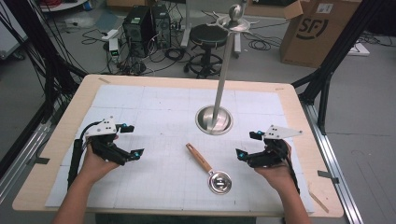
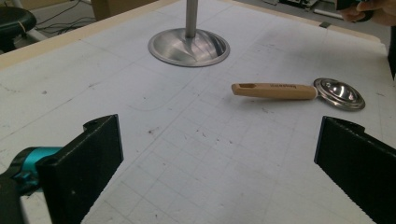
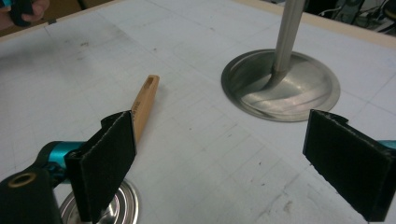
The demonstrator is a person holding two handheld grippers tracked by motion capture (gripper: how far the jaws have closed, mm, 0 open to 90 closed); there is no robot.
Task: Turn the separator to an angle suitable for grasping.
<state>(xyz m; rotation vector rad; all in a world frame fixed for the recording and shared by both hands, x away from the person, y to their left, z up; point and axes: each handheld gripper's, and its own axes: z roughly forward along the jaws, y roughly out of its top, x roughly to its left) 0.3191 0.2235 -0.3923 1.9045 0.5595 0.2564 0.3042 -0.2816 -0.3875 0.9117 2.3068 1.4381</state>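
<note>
High view, white gridded mat (image 1: 154, 107) on table, cabled floor, both grippers released

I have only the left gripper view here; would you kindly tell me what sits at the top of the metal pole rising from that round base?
Observer: The stand ends in a ring of curved hooks under a ball knob, and nothing hangs on them.
Operator: Thank you. Is the right gripper open?
Observer: Yes, the right gripper has its fingers spread wide, with nothing between them.
Operator: How near is it to the measuring scoop?
Observer: The measuring scoop lies flat with its bowl close beside those fingers, not touching them.
</note>
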